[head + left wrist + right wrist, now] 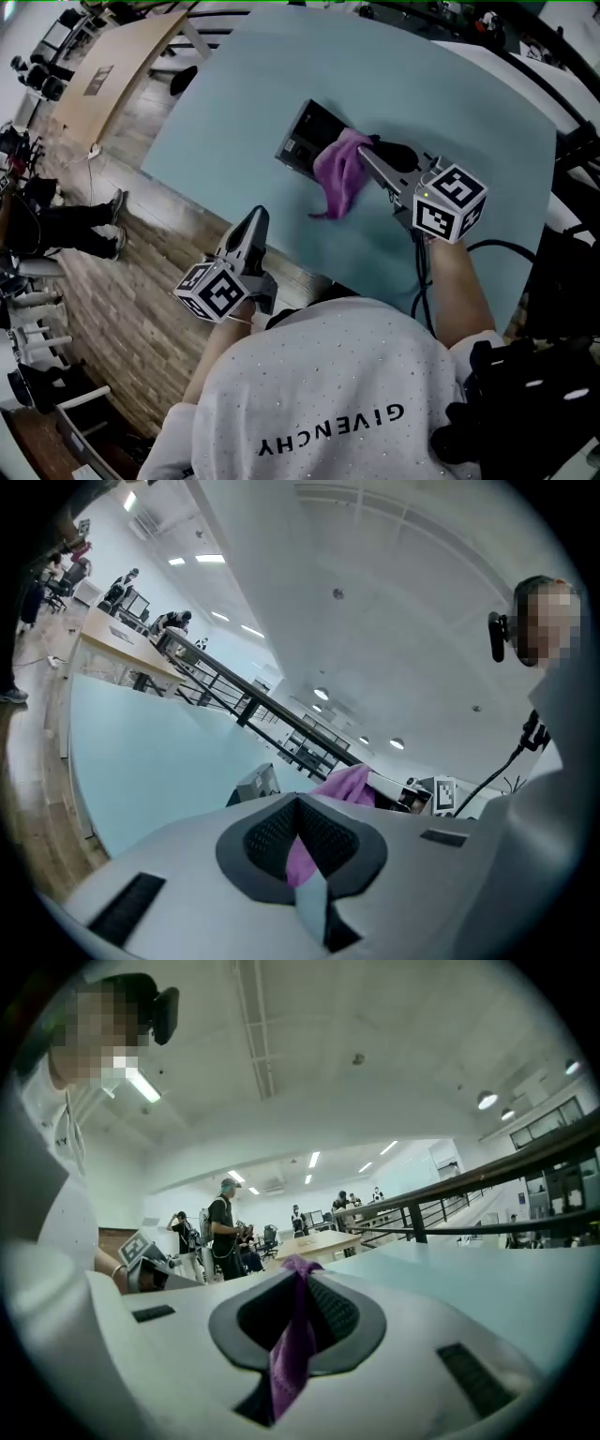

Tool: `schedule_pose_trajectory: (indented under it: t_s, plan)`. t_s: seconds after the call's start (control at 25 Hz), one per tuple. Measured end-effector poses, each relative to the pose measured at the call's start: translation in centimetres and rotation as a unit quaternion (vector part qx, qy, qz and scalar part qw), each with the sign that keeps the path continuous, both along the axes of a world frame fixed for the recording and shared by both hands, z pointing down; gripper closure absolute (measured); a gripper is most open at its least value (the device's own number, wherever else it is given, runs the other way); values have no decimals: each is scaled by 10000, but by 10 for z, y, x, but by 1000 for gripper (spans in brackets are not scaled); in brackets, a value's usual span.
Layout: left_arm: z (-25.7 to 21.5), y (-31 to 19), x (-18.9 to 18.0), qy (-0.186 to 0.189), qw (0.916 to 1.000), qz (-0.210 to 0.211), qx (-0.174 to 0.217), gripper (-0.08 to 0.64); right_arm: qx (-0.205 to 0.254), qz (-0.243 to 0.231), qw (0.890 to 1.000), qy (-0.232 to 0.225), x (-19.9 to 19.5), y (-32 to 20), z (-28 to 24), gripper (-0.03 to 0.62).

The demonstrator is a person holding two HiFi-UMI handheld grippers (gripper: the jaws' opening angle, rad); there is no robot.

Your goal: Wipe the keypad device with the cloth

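Half the keypad device (pixel 302 141) hides under cloth (pixel 339 175) gripped by the right tool (pixel 367 156) on the teal bench (pixel 450 103); left tool (pixel 257 217) closed.

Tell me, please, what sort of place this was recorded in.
Probably a large open-plan office or lab: people stand by office chairs at a long wooden desk, strip lights line a high ceiling, and a metal railing runs beyond the pale blue table.

Overhead and low views sharing cloth (pixel 339 173)
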State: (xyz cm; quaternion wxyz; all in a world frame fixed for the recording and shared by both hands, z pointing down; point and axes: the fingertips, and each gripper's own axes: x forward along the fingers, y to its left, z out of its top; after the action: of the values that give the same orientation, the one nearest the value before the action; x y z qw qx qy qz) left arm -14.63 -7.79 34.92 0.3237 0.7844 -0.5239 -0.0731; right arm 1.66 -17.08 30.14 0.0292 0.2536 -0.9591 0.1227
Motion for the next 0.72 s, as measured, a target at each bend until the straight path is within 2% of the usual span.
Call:
schedule_pose_trajectory:
  t_s: [0.12,0.2,0.28,0.36,0.44,0.64,0.72]
  plan:
    - [-19,-5,7,171,9991,209,315,560,-32,309,9991,-281,5,10,-31,565]
    - [-32,-9,11,241,9974,424,535,560,-47,727,9959,-531,11,14,-50,565]
    - [-44,-9,11,155,9956,619,679,560,-224,1115,9898,-855,16,22,-62,566]
    - [-56,-9,6,-26,9936,764,827,560,-338,1299,9851,-1079,16,36,-71,566]
    - [-69,-8,-1,-127,9915,835,990,560,-258,1456,9837,-1026,13,51,-77,566]
    - [-87,6,-13,-370,9847,1049,1344,560,88,1998,9784,-524,11,89,-81,566]
    - [-93,14,-12,-337,9814,1209,1455,560,156,2187,9748,-420,14,103,-83,566]
